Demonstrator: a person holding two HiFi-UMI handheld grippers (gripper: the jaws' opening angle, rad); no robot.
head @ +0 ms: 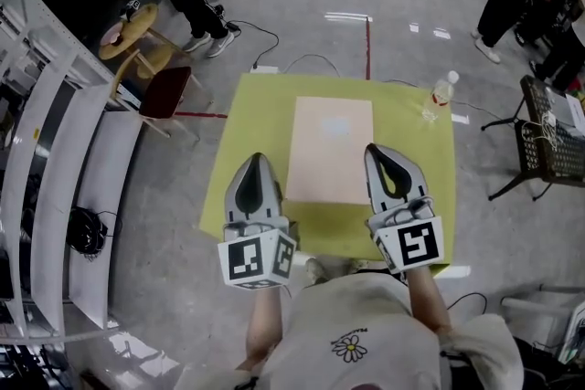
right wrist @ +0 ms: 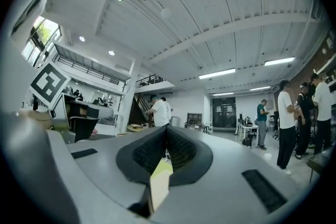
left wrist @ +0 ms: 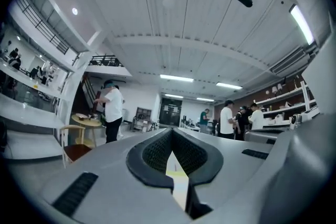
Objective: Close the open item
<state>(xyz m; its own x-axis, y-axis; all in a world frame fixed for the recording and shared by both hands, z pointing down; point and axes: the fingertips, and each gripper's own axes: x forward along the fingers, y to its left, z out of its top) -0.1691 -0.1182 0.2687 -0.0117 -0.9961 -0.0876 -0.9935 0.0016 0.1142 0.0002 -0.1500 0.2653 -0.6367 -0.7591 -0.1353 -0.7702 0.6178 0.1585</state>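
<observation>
Pale pink flat item (head: pixel 331 149) lies flat at the centre of the yellow-green worktop (head: pixel 256 142). Plastic bottle (head: pixel 441 96) stands upright at the far right corner; I cannot read its contents. I hold left gripper (head: pixel 257 158) and right gripper (head: pixel 377 149) level, flanking the item's near end, fingers clenched on nothing.

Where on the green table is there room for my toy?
The table has bare green strips left and right of the pink board. The far right corner holds a bottle, and the left gripper and right gripper crowd the near edge.

Apparently no legible text anywhere.
</observation>
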